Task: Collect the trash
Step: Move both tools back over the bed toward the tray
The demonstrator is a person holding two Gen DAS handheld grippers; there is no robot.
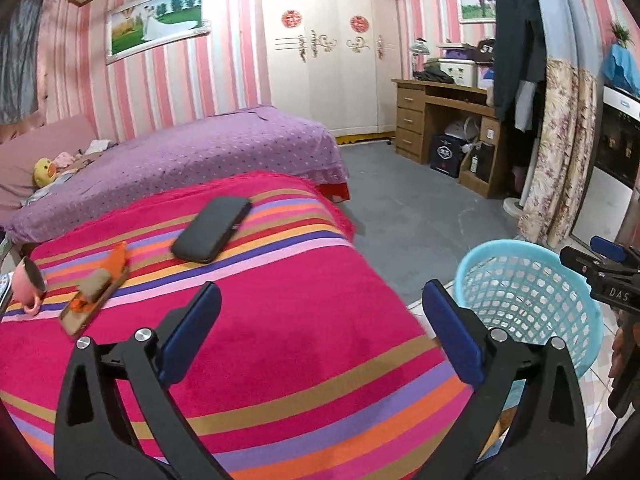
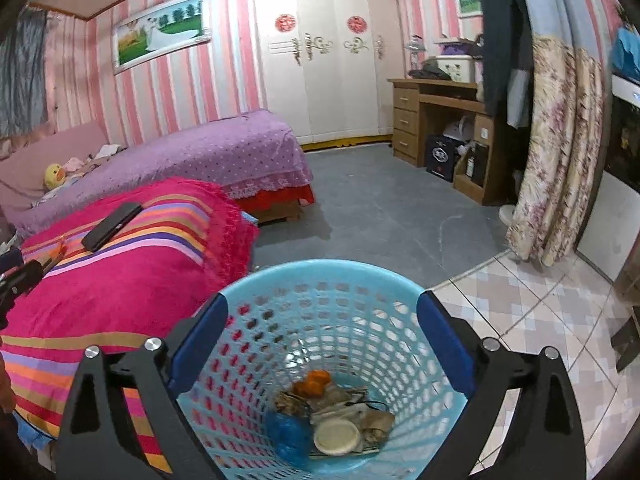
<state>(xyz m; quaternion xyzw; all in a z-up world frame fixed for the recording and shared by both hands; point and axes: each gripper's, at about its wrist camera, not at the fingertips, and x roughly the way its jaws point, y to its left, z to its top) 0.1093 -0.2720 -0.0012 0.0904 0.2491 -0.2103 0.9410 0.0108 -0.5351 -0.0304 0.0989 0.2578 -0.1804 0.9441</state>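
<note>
Right wrist view — right tongs point(image 2: 322, 340) gaping wide, empty, over trash-filled blue basket point(image 2: 256, 280), left tongs point(image 1: 320, 330) wide too — nothing held above striped blanket point(image 1: 300, 280).

"DAS" — on the right tool point(image 1: 612, 276).

The light blue perforated plastic basket point(image 2: 320, 320) stands on the floor just right of the table draped in a pink striped fringed cloth point(image 1: 260, 340). In the basket lie a round white lid point(image 2: 337, 436), a crumpled blue bag point(image 2: 289, 434), orange peel point(image 2: 312, 385) and crumpled paper point(image 2: 352, 408). On the cloth, left of the basket, rest a black oblong case point(image 1: 211, 229), and farther left a flat brown cardboard piece point(image 1: 94, 300) and a pink mug point(image 1: 29, 286). Behind the table, beyond the basket, stands the bed under a purple dotted cover point(image 1: 192, 160).
</note>
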